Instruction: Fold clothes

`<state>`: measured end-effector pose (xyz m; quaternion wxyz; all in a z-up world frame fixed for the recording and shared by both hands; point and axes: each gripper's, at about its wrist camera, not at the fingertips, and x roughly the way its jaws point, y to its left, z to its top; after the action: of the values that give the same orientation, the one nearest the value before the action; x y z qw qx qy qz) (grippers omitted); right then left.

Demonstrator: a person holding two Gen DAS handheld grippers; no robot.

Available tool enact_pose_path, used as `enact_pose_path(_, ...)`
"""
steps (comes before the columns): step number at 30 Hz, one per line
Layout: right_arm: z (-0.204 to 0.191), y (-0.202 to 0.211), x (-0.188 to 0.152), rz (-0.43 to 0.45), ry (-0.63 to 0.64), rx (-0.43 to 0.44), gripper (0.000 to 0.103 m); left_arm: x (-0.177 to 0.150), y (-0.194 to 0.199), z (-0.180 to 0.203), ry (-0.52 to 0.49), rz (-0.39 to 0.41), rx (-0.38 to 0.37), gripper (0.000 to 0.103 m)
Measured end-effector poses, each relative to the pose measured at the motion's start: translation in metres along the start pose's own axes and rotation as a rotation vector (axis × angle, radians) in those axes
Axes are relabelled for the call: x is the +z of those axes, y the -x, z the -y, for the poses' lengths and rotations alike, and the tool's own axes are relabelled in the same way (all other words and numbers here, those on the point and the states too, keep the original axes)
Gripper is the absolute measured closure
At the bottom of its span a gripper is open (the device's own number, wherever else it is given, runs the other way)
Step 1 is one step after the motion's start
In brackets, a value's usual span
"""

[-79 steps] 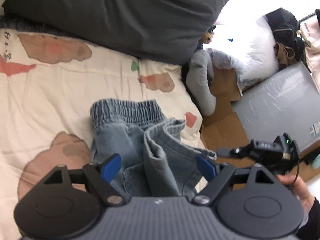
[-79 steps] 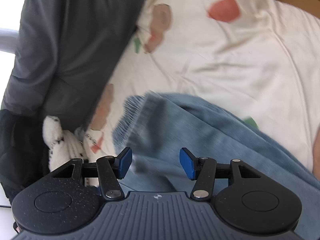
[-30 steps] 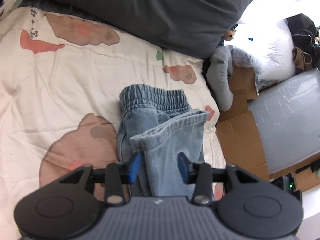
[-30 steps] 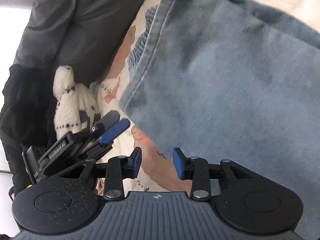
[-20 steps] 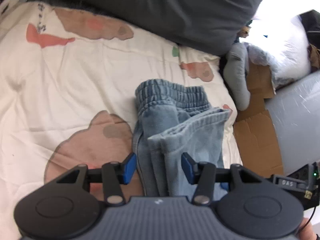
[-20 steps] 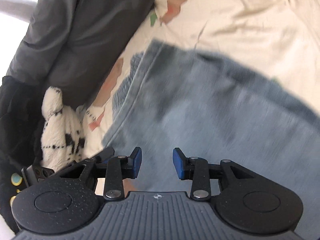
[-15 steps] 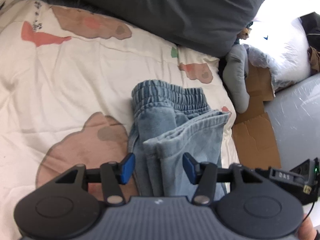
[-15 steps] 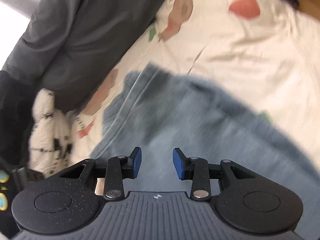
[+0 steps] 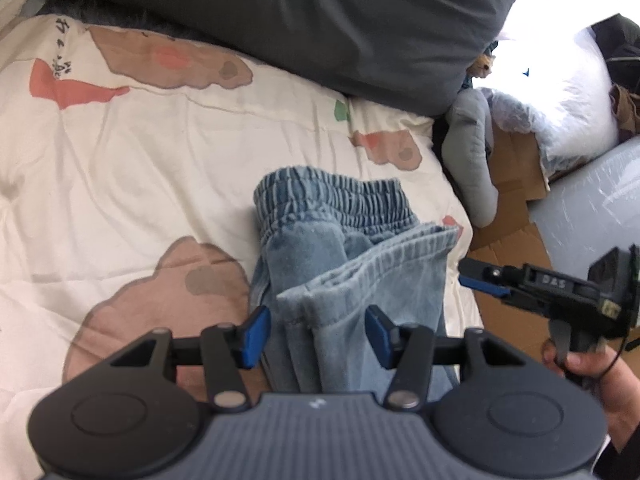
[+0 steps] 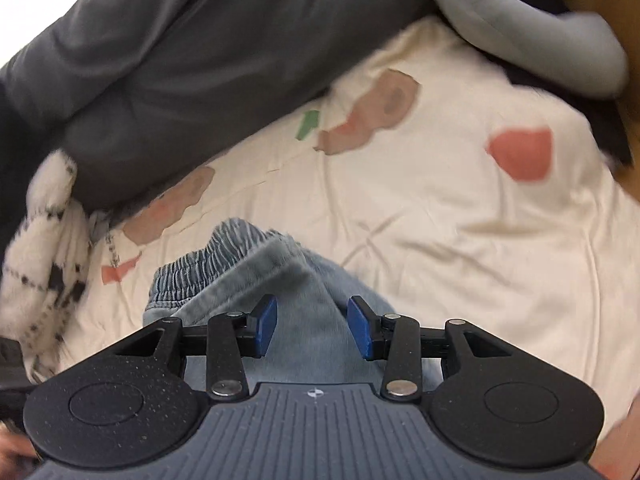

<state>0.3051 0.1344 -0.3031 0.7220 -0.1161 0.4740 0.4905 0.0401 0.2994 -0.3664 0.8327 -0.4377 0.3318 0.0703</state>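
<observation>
cream patterned bedspread (image 9: 168,152) | dark grey pillow (image 9: 320,12) at its head | flattened cardboard (image 9: 516,248) beside

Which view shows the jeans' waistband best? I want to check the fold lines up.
The left wrist view: the whole elastic waistband lies sharp, with the folded leg short of it. The right wrist view shows only its blurred corner beyond the leg.

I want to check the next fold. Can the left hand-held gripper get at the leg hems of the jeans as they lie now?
Probably yes. The left hand-held gripper is open just above the leg hems of the jeans, with nothing between them. The right hand-held gripper is off to the side.
</observation>
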Motion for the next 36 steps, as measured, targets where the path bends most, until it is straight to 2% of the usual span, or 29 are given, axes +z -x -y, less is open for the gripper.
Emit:
enact_pose_path(4,-0.010,-0.007,0.020,-0.024,0.132,0.016,0.058,0.001,0.001,0.001,-0.006,0.012,-0.007,0.057)
enact_pose_path(10,-0.018,-0.016,0.041,-0.077,0.245,0.044,0.058,0.000,0.001,0.000,0.003,0.015,-0.015,0.059)
enact_pose_path(14,-0.024,-0.025,0.043,-0.131,0.324,0.072,0.058,-0.002,-0.001,0.000,0.005,0.008,-0.017,0.061)
enact_pose_path(19,-0.026,-0.044,0.038,-0.205,0.460,0.060,0.057,-0.001,0.000,-0.002,0.012,0.005,-0.016,0.067)
enact_pose_path(25,-0.024,-0.057,0.036,-0.209,0.472,0.117,0.058,-0.001,0.001,-0.002,0.007,0.004,-0.016,0.071)
enact_pose_path(29,-0.034,-0.053,0.032,-0.170,0.539,0.120,0.072,-0.001,0.002,0.001,-0.007,0.006,-0.008,0.076)
enact_pose_path(32,-0.035,-0.042,0.031,-0.118,0.539,0.117,0.083,-0.002,0.006,0.009,-0.043,0.019,0.013,0.081)
enact_pose_path(36,-0.036,-0.021,0.030,-0.076,0.550,0.123,0.088,-0.001,0.014,0.022,-0.072,0.046,0.004,0.083)
